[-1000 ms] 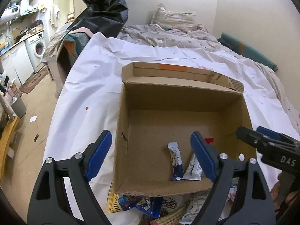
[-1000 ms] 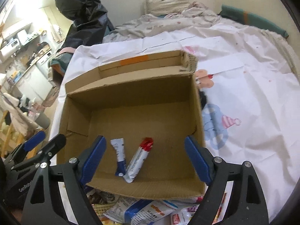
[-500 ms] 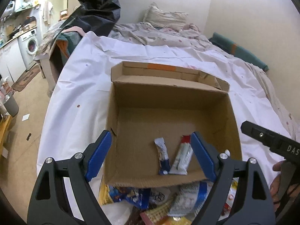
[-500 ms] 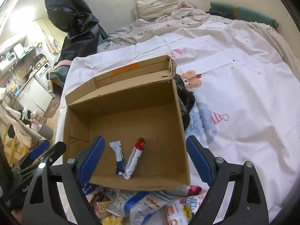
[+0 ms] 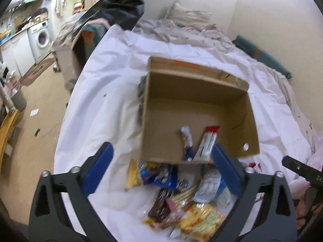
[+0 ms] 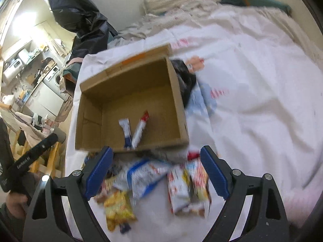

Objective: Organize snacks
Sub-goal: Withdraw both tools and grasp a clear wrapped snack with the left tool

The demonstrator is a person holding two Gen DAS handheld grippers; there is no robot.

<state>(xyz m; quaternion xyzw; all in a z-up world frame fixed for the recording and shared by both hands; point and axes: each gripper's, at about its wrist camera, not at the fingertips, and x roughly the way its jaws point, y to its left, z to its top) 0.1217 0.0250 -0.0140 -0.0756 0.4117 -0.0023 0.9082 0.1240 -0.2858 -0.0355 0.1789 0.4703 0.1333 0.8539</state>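
Both claws pulled back since a second ago, baring the snack pile (image 6: 153, 183) | left gripper (image 5: 161, 169) and right gripper (image 6: 156, 171) wide, empty, poised to pick | cardboard box (image 6: 177, 92) holds two bars (image 6: 133, 130)

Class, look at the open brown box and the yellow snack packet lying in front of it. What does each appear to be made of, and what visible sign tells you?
Open brown box: apparently corrugated cardboard, matte tan, with folded flaps and raw cut edges.
Yellow snack packet: probably thin plastic film, printed, crinkled and slightly glossy, though blur hides detail.
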